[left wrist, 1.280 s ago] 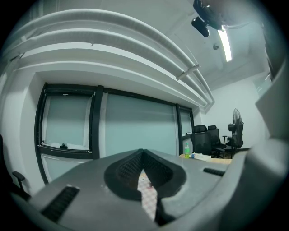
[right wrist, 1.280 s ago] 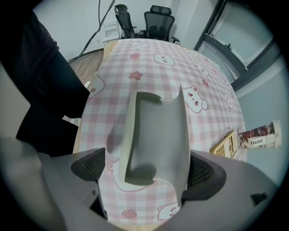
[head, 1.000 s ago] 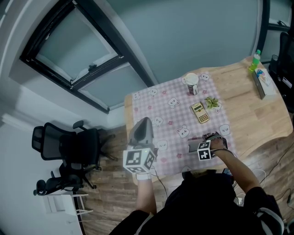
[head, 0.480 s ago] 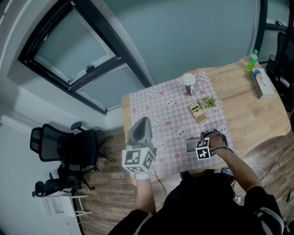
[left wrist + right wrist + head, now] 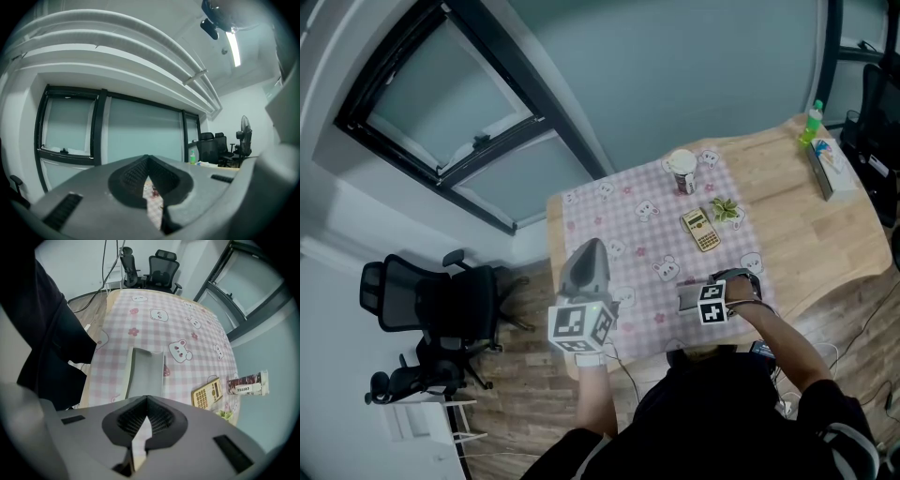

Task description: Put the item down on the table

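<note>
The wooden worktop (image 5: 825, 234) carries a pink checked cloth (image 5: 628, 234) printed with bears. The left gripper (image 5: 591, 248) hangs level off the cloth's left edge, jaws clenched on nothing. The right gripper (image 5: 146, 399) points steeply down over the cloth's near edge. Its jaws have just been closing and now meet with nothing between them. The flat grey item (image 5: 146, 373) lies on the cloth just beneath them, released. Farther back lie a yellow calculator (image 5: 700, 230) and a small green plant (image 5: 727, 208).
</note>
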